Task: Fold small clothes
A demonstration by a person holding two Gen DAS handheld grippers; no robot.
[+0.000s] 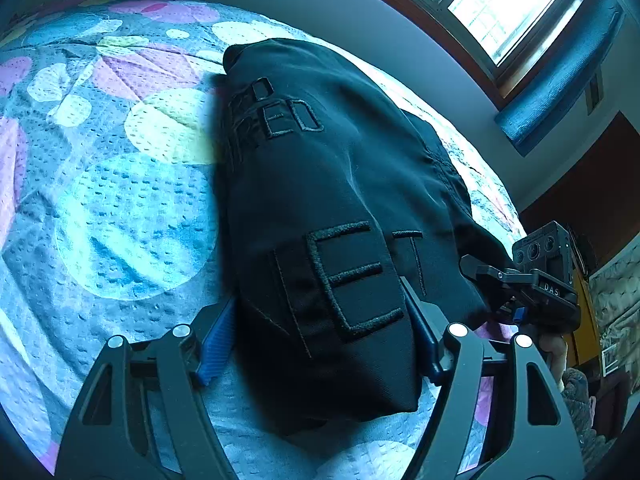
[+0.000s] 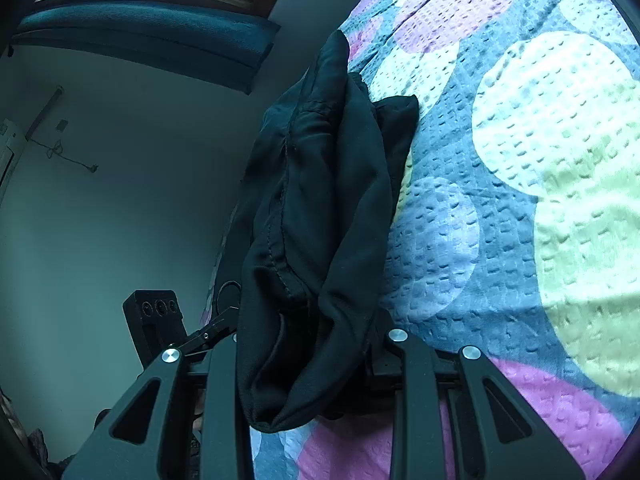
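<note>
Left claw (image 1: pixel 320 332) stands wide w/ the folded black garment (image 1: pixel 328 208) between its blue pads (image 1: pixel 218 340), and I can't see them pressing the cloth. Right claw (image 2: pixel 316 364) is clamped on a bunched end of that same garment, fabric spilling out between its fingers. I see the garment lying on the bed's dotted quilt (image 1: pixel 120 200), embroidered letters up, near the wall-side edge below the window (image 1: pixel 508 4).

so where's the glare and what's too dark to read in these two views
Left wrist view: the window is blown out white, and the black garment is dark with only its embroidered letters showing. Right wrist view: the wall side is dim and the bedspread is bright; both are fisheye-curved.
</note>
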